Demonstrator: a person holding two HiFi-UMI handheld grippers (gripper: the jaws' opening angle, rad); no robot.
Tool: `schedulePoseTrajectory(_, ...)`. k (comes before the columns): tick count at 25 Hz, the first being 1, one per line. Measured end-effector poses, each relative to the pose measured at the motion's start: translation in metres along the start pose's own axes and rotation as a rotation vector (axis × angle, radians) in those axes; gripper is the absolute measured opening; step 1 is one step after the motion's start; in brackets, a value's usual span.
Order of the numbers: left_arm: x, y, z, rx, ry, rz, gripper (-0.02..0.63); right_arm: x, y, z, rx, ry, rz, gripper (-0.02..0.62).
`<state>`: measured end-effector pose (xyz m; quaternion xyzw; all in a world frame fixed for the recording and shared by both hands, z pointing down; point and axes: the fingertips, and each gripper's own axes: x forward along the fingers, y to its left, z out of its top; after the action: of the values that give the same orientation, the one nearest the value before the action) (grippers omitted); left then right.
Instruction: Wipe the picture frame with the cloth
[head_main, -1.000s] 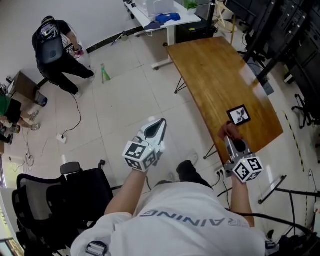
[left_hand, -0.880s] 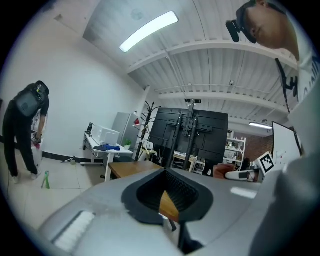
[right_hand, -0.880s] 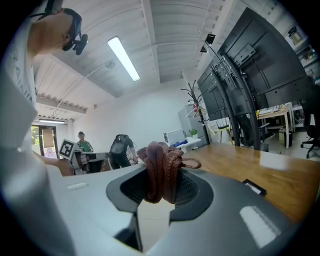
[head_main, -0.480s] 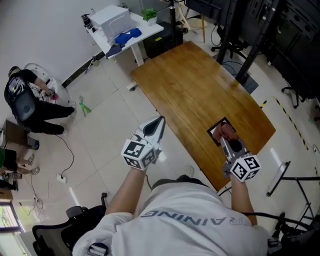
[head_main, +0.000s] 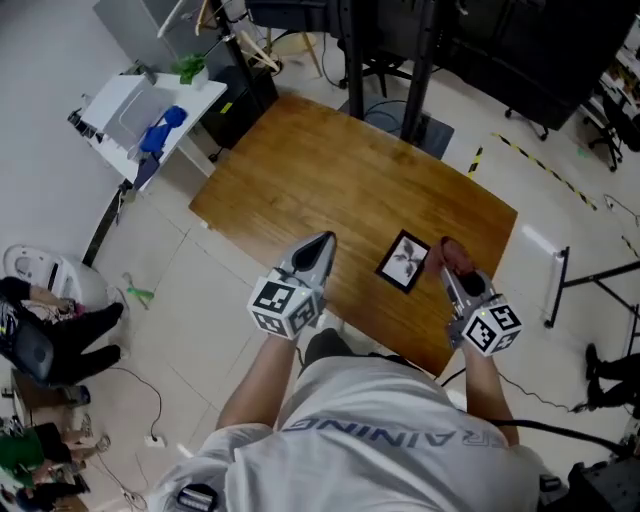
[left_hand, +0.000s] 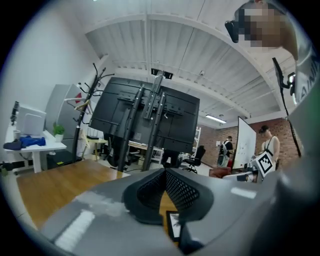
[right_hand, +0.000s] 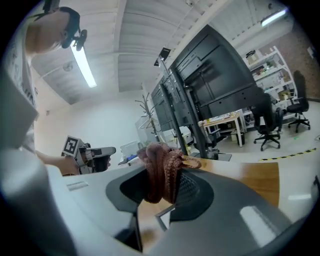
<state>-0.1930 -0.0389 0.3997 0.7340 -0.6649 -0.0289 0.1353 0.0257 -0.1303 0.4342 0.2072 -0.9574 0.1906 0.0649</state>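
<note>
A small black picture frame (head_main: 404, 261) with a plant print lies flat on the wooden table (head_main: 330, 170), near its front edge. My right gripper (head_main: 451, 270) is shut on a bunched reddish-brown cloth (head_main: 456, 252), which hangs just right of the frame. In the right gripper view the cloth (right_hand: 162, 169) sticks up between the jaws, and a corner of the frame (right_hand: 164, 214) shows below. My left gripper (head_main: 320, 244) hovers left of the frame, shut and holding nothing. Through its jaws part of the frame (left_hand: 173, 226) shows.
A white desk (head_main: 135, 110) with a blue item stands at the far left. A black stand with screens (head_main: 420, 60) rises behind the table. A person (head_main: 55, 335) crouches on the floor at left. The table's front edge (head_main: 350, 325) is close to my body.
The head view has swung round the table. My left gripper came from over the floor to the table's front edge. The cloth moved from the frame to just right of it.
</note>
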Motion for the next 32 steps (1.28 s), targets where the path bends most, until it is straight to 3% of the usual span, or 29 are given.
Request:
schedulePoseTrajectory(7, 0.088, -0.025, -0.015, 0.051, 0.123, -0.31, 0.006, -0.031, -0.033, -0.002, 0.102, -0.089, -0.283, 0.115)
schedulePoseTrajectory(13, 0.113, -0.025, -0.048, 0.039, 0.242, -0.464, 0.006, -0.024, -0.034, -0.023, 0.175, -0.105, -0.406, 0.115)
schedulePoseTrajectory(19, 0.118, -0.023, -0.077, 0.029, 0.307, -0.499, 0.006, -0.018, -0.037, -0.043, 0.244, -0.084, -0.452, 0.115)
schedulePoseTrajectory(25, 0.124, -0.025, -0.099, 0.019, 0.363, -0.508, 0.006, -0.007, -0.042, -0.049, 0.265, -0.059, -0.434, 0.115)
schedulePoseTrajectory(32, 0.122, -0.043, -0.176, 0.087, 0.522, -0.553, 0.006, 0.024, -0.048, -0.068, 0.321, -0.01, -0.379, 0.115)
